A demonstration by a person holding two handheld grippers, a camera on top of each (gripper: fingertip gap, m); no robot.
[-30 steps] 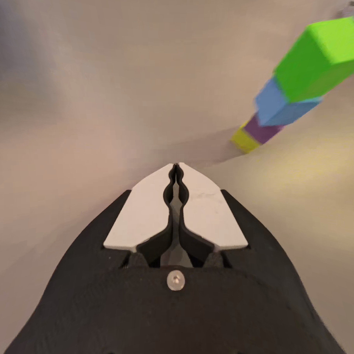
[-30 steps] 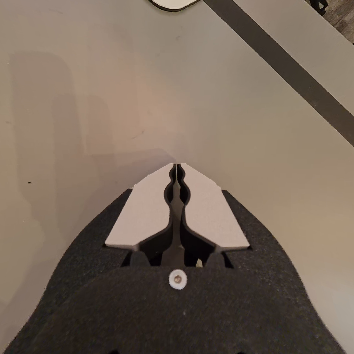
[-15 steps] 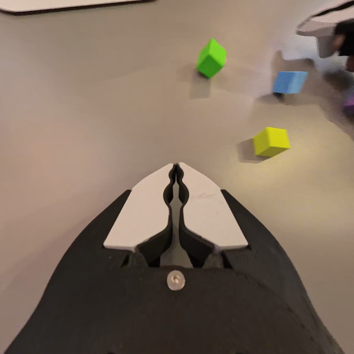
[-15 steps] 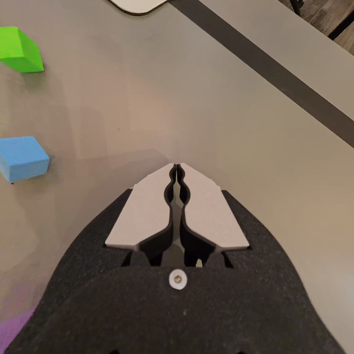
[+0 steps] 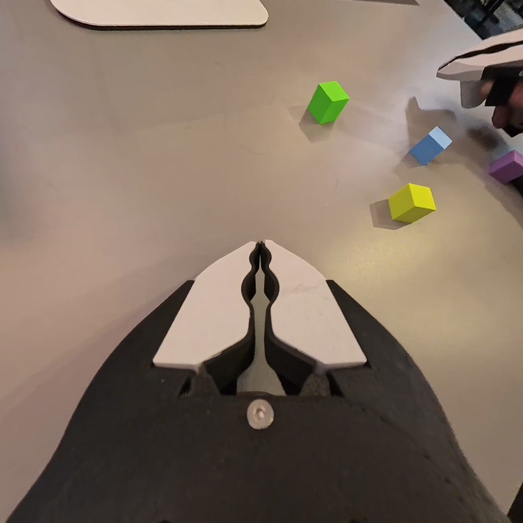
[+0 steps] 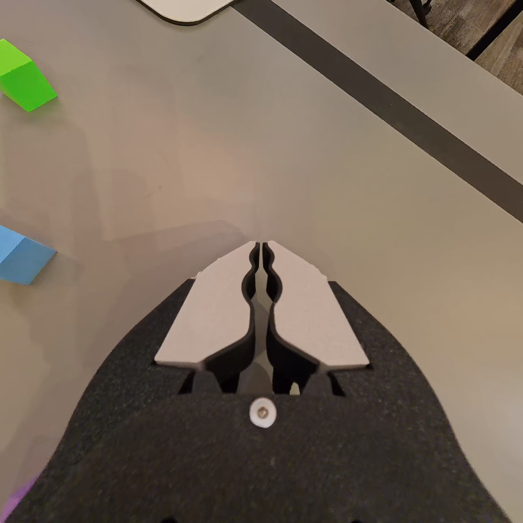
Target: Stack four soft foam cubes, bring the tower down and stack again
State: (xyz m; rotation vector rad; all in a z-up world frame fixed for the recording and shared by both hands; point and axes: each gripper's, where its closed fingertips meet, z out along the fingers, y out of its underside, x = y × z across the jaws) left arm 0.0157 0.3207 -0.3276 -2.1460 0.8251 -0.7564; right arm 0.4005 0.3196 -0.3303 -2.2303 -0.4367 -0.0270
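Observation:
Four foam cubes lie scattered on the grey table [image 5: 141, 141]. In the left wrist view the green cube [image 5: 328, 102] is farthest, the blue cube [image 5: 430, 145] and purple cube [image 5: 508, 169] lie to the right, and the yellow cube [image 5: 411, 202] is nearest. My left gripper [image 5: 261, 242] is shut with nothing in it, left of the yellow cube. My right gripper [image 6: 261, 242] is shut with nothing in it; it also shows in the left wrist view [image 5: 481, 65] above the blue cube. The right wrist view shows the green cube [image 6: 24, 79], the blue cube [image 6: 22, 256] and a purple corner [image 6: 19, 498].
A white mat [image 5: 161, 12] lies at the table's far side; its corner shows in the right wrist view [image 6: 186, 10]. A dark strip [image 6: 396, 107] runs across the table to the right. A hand [image 5: 506, 113] holds the right gripper. The left tips stand about 15 cm off the yellow cube [image 5: 411, 202].
A second ago the four cubes stood as a leaning tower. It has come down and the cubes now lie apart. Both views have drawn back from the cubes; both grippers stayed shut.

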